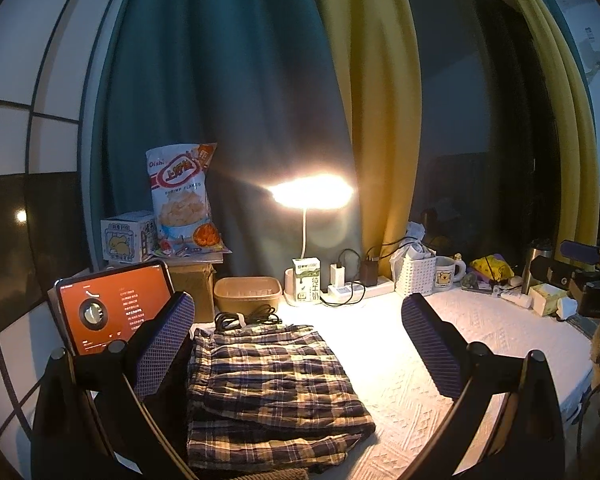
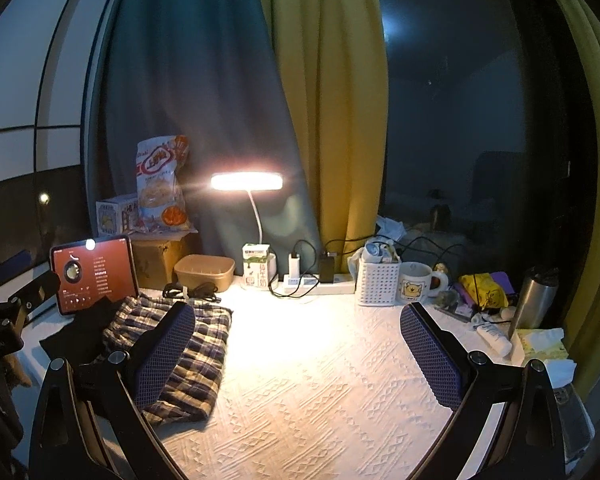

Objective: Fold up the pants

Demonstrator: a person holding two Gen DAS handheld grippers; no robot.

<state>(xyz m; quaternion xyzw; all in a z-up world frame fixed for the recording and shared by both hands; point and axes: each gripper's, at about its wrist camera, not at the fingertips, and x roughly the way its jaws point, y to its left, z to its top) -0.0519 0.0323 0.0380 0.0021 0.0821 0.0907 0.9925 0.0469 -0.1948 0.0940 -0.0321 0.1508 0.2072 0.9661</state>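
The plaid pants (image 1: 272, 388) lie folded into a compact rectangle on the white textured cloth (image 1: 412, 360), toward the left side of the desk. My left gripper (image 1: 298, 340) hovers above them, open, with nothing between its blue pads. In the right wrist view the folded pants (image 2: 196, 356) sit at the left, partly behind the left finger. My right gripper (image 2: 298, 350) is open and holds nothing, over bare cloth (image 2: 312, 380) to the right of the pants. The right gripper's body (image 1: 584, 280) shows at the far right edge of the left wrist view.
Along the back stand a tablet (image 1: 114, 308), a coiled black cable (image 1: 246, 317), a brown tub (image 1: 247, 294), a milk carton (image 1: 306, 280), a lit desk lamp (image 1: 312, 194), a power strip (image 1: 360, 286), a white basket (image 1: 416, 274), a mug (image 1: 448, 272) and a steel flask (image 2: 534, 300). A dark cloth (image 2: 80, 332) lies left of the pants.
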